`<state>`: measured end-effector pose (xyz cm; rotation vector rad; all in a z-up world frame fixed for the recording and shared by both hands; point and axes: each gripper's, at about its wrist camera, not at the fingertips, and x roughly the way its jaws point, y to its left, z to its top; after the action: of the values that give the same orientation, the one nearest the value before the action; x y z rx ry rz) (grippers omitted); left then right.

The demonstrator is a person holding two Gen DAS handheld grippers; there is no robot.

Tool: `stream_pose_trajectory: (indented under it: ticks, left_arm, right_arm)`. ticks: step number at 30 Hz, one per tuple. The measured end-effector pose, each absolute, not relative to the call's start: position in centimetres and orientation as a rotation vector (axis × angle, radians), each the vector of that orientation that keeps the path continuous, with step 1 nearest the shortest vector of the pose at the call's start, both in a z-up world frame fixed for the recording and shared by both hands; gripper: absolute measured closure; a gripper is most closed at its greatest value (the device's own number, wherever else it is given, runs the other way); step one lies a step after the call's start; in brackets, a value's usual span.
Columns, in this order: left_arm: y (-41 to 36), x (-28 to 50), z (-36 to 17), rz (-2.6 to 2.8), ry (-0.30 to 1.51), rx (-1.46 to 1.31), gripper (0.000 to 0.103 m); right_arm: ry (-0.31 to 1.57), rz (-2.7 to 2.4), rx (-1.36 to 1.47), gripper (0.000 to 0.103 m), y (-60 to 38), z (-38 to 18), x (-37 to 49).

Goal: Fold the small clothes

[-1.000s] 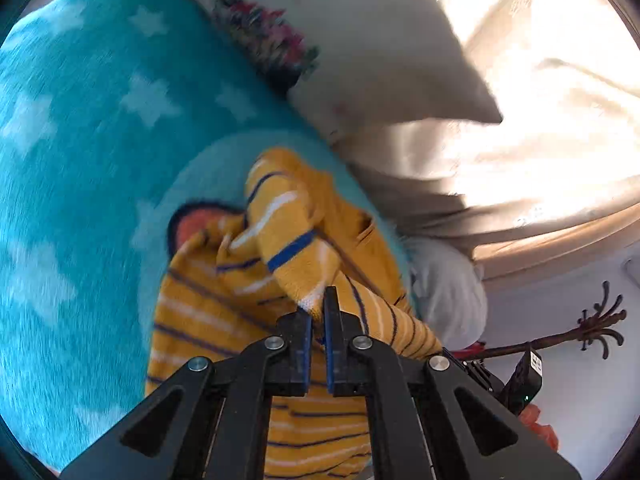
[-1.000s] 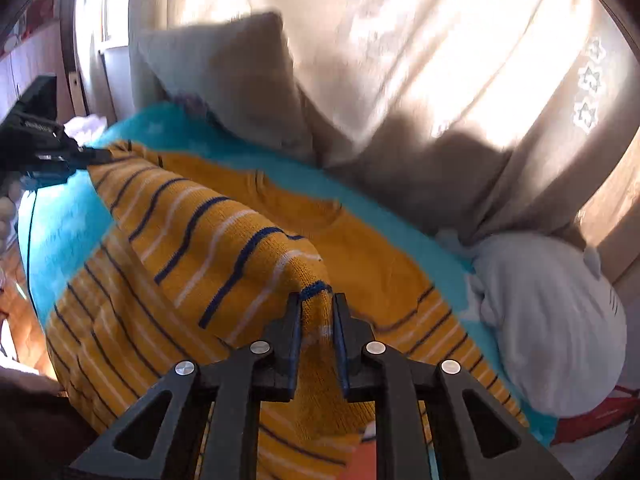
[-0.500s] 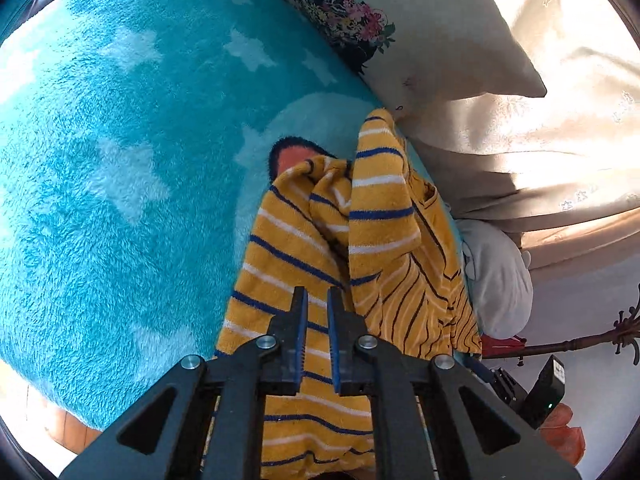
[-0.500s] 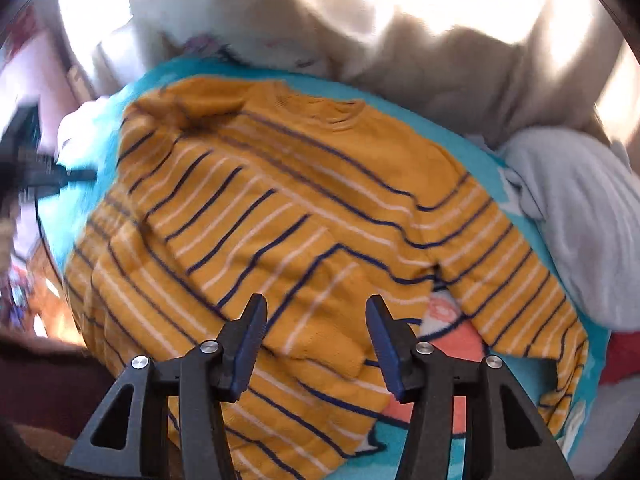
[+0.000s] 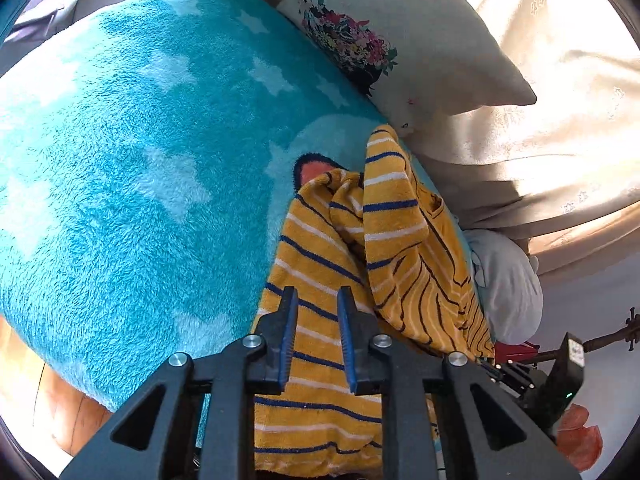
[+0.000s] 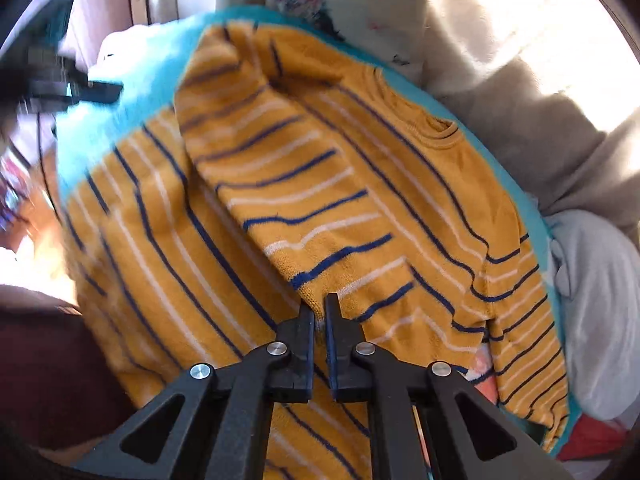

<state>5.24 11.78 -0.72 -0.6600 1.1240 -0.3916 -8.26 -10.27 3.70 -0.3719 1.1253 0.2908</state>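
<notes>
A small mustard-yellow sweater with blue and white stripes (image 6: 328, 184) lies on a turquoise star blanket (image 5: 132, 168). One sleeve is folded across its body. In the left wrist view the sweater (image 5: 360, 248) lies bunched under and ahead of my left gripper (image 5: 317, 300), which is open with nothing between its pads. My right gripper (image 6: 319, 312) is shut on the cuff end of the folded sleeve (image 6: 304, 280), low over the sweater's body. The other sleeve (image 6: 524, 320) lies out to the right.
A floral pillow (image 5: 384, 40) and a beige curtain (image 5: 540, 128) stand behind the blanket. A grey stuffed toy (image 6: 596, 300) lies at the right of the sweater. The blanket's edge drops to a wooden floor (image 5: 60, 412) at the left.
My left gripper has opened and let go of the sweater. My right gripper opened half a second ago and is now shut again on the sleeve cuff.
</notes>
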Motion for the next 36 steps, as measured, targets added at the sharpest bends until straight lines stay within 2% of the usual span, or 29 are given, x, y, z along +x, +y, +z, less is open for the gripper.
stream_pose_trajectory:
  ticks: [4,8,13,17,20,23,27,29,32,34,35,36]
  left_arm:
    - [12.9,4.8,-0.9,-0.379,1.075,-0.711,0.085]
    - [15.6,3.8,-0.5,-0.332,1.01,-0.791,0.084]
    - [19.8,2.3,0.3,-0.243,0.944,-0.836,0.081]
    - [22.0,1.4,1.1,-0.198,0.904,-0.858,0.078]
    - [22.4,1.4,1.4,-0.191,0.904,-0.857,0.076]
    - [21.7,1.9,1.8,-0.204,0.925,-0.832,0.076]
    - [18.8,3.3,2.2,-0.248,0.958,-0.767,0.074]
    - [17.1,4.1,2.2,-0.272,0.983,-0.735,0.071]
    - [14.7,5.7,1.9,-0.303,1.027,-0.692,0.07]
    - [13.4,6.9,1.6,-0.318,1.05,-0.664,0.07]
    - [12.8,7.5,1.4,-0.325,1.061,-0.65,0.069]
    - [12.2,8.2,1.2,-0.333,1.07,-0.639,0.069]
  right_arm:
    - [1.182,0.475,-0.123,0.099,-9.3,9.6,-6.5]
    - [1.149,0.774,0.023,0.099,-3.6,16.0,-5.3]
    - [0.976,1.059,0.06,0.099,4.9,25.1,-3.9]
    - [0.88,1.083,0.049,0.099,5.3,28.5,-3.7]
    - [0.909,0.981,0.16,0.099,-0.2,26.7,-1.7]
    - [0.957,0.782,0.278,0.099,-8.0,22.6,1.1]
    - [1.081,0.473,0.347,0.098,-18.9,13.4,1.6]
    - [1.165,0.315,0.255,0.098,-22.2,9.0,0.8]
    - [1.33,0.005,-0.118,0.095,-24.2,2.6,-0.6]
    - [1.32,0.003,-0.178,0.094,-23.4,2.2,-0.7]
    - [1.298,0.032,-0.147,0.09,-22.9,2.8,-0.4]
    - [1.257,0.074,-0.108,0.072,-22.1,3.8,0.2]
